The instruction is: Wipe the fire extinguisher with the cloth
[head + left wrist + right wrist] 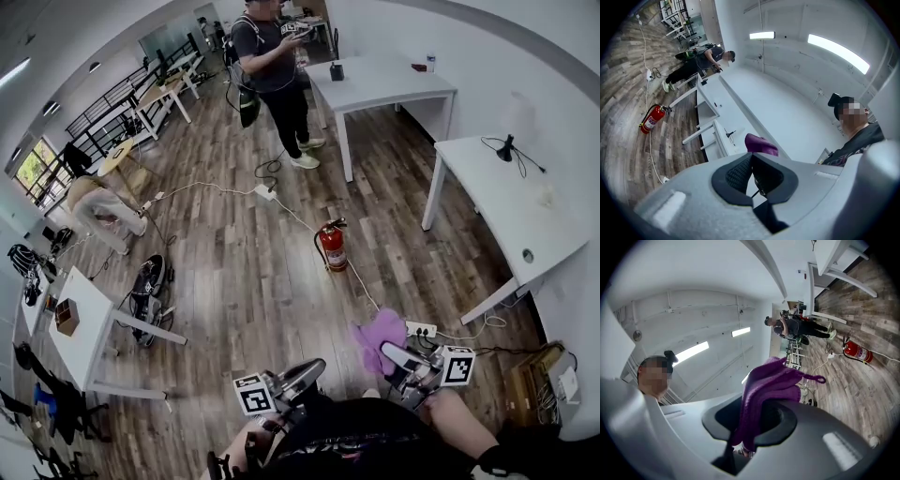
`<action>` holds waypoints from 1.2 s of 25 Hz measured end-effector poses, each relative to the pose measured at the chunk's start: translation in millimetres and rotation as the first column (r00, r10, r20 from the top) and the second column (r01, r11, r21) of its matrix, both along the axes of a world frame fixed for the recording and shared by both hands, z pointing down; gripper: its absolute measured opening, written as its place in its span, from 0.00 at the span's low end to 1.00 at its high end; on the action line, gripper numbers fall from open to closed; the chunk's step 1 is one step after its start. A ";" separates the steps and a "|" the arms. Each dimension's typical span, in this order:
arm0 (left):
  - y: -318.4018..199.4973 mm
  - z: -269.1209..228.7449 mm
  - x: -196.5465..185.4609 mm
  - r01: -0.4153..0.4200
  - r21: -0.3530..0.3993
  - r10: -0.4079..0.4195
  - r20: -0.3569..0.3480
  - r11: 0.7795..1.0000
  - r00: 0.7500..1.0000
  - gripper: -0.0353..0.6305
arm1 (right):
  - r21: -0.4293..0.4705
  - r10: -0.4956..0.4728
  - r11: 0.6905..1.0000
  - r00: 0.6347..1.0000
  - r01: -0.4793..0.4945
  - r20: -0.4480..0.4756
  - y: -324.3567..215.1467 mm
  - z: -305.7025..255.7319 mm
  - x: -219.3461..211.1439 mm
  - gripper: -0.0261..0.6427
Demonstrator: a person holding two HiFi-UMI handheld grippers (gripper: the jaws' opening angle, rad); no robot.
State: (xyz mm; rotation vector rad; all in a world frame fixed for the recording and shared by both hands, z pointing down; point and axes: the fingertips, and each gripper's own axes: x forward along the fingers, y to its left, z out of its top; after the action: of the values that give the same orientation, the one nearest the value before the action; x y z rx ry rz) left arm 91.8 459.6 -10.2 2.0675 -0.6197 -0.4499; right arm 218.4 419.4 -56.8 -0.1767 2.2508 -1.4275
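A red fire extinguisher (pixel 332 247) stands upright on the wood floor, well ahead of both grippers; it also shows small in the left gripper view (pixel 652 119) and the right gripper view (pixel 857 351). My right gripper (pixel 386 352) is shut on a purple cloth (pixel 378 335), which hangs out between its jaws (pixel 761 394). The cloth's edge shows in the left gripper view (pixel 760 143) too. My left gripper (pixel 314 368) is shut with nothing in it, jaws pressed together, low at the frame's bottom beside the right one.
A white cable (pixel 366 291) runs past the extinguisher to a power strip (pixel 422 329). White tables stand at right (pixel 506 211) and at the back (pixel 380 84). A person (pixel 272 75) stands beyond the extinguisher. A small table (pixel 84 333) and a bike (pixel 148 286) are at left.
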 end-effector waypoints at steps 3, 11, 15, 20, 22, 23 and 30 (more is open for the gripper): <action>-9.2 -2.4 -9.9 -0.001 0.025 0.001 0.003 1.000 1.000 0.05 | 0.040 0.017 0.999 1.000 -0.017 -0.016 -9.4 -1.5 -2.0 0.14; -72.5 22.7 -46.2 -0.024 -0.025 0.022 -0.068 0.999 0.997 0.05 | -0.041 0.114 0.992 0.992 -0.116 -0.049 -64.3 19.0 -26.3 0.14; -123.5 33.8 -84.4 -0.075 -0.037 0.071 -0.084 0.996 0.994 0.05 | -0.061 0.193 0.979 0.979 -0.197 -0.068 -112.3 24.8 -57.1 0.14; -190.7 30.8 -139.5 -0.134 -0.009 0.133 -0.080 0.991 0.988 0.05 | -0.050 0.265 0.962 0.961 -0.269 -0.077 -173.7 19.2 -108.1 0.14; -212.3 32.3 -159.2 -0.137 -0.009 0.136 -0.085 0.991 0.987 0.05 | -0.042 0.282 0.957 0.956 -0.286 -0.085 -194.0 15.5 -127.5 0.14; -220.2 32.8 -167.2 -0.140 -0.009 0.138 -0.090 0.990 0.986 0.05 | -0.041 0.289 0.955 0.953 -0.294 -0.094 -201.9 14.4 -135.9 0.14; -255.4 47.0 -207.7 -0.114 -0.015 0.111 -0.132 0.993 0.985 0.05 | -0.039 0.286 0.954 0.942 -0.297 -0.175 -234.0 19.2 -172.9 0.14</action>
State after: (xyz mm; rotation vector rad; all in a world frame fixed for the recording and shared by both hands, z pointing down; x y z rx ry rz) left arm -115.9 204.2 36.8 2.0211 -0.4262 -0.5064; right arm 45.4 185.4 -37.6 -0.6477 2.1951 -1.3675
